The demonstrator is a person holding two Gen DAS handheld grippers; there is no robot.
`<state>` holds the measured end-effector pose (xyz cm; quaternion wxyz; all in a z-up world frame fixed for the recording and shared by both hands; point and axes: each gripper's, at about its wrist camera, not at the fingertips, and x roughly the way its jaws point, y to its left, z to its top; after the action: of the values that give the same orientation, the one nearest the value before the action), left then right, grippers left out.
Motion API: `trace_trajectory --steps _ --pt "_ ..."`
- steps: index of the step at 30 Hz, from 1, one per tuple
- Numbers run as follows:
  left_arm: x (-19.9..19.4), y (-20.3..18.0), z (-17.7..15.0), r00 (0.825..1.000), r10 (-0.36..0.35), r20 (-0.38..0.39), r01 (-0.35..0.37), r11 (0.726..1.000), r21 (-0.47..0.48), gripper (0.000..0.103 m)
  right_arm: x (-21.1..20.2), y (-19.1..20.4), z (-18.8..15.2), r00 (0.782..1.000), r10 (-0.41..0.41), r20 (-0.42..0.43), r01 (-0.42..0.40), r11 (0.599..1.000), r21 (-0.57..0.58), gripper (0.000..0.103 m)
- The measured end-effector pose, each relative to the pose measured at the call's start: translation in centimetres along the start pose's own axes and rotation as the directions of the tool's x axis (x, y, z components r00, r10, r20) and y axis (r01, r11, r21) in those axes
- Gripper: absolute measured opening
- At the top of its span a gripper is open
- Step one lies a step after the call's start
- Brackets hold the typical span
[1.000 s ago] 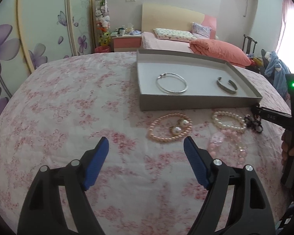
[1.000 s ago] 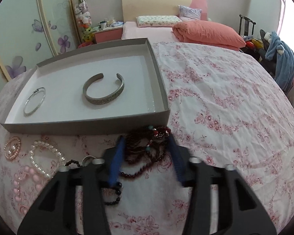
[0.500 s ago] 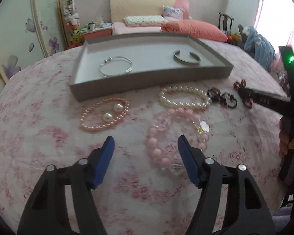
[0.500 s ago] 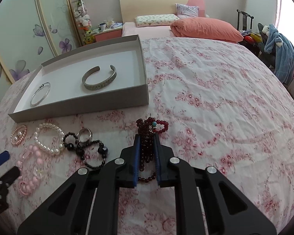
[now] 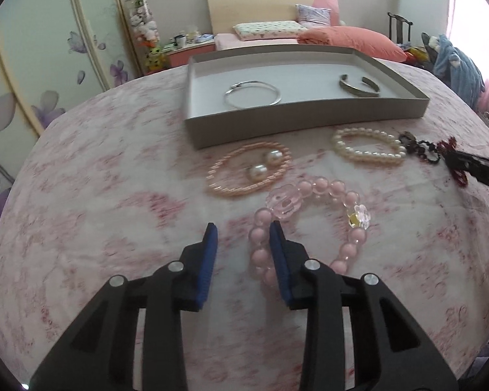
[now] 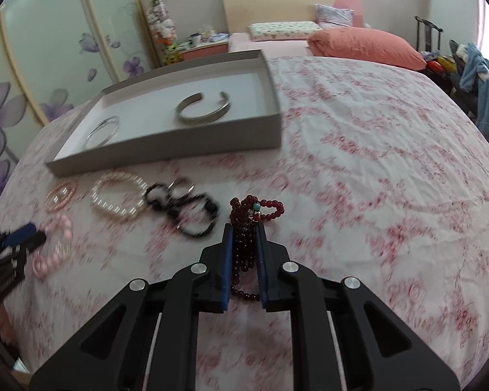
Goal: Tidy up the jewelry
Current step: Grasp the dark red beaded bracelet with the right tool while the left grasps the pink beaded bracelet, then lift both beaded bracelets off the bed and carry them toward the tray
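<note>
My right gripper (image 6: 244, 229) is shut on a dark red bead bracelet (image 6: 249, 218), held just above the floral cloth. My left gripper (image 5: 243, 233) is partly open, its jaws astride the left side of a pink bead bracelet (image 5: 309, 224) with a clear flower charm. The grey tray (image 5: 303, 123) holds a thin silver bangle (image 5: 252, 98) and a silver cuff (image 5: 358, 87). In front of the tray lie a peach pearl bracelet with two pearl earrings (image 5: 251, 171), a white pearl bracelet (image 5: 366, 148) and black bead bracelets (image 6: 182, 207).
The table is covered by a pink floral cloth (image 6: 375, 179). A bed with an orange pillow (image 6: 362, 45) stands behind. A wardrobe with purple flowers (image 5: 32, 65) is at the left, a chair with blue clothes (image 6: 479, 81) at the right.
My left gripper has moved down over the pink bracelet and narrowed its jaws. My right gripper, open around the red bracelet a second ago, has shut on it and lifted it slightly.
</note>
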<state>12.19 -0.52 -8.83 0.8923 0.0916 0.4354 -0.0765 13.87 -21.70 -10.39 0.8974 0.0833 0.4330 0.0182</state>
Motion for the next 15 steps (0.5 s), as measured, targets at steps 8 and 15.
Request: trace_trajectory --steps 8,15 --pt "-0.37 0.46 -0.71 0.998 -0.060 0.005 0.060 0.998 -0.030 0.045 -0.23 0.67 -0.42 1.000 -0.025 0.008 0.025 0.999 -0.029 0.016" --pt "-0.28 -0.02 -0.69 0.998 -0.067 0.013 0.068 0.997 -0.031 0.040 -0.18 0.61 -0.51 1.000 -0.028 0.013 0.028 0.999 -0.032 0.017"
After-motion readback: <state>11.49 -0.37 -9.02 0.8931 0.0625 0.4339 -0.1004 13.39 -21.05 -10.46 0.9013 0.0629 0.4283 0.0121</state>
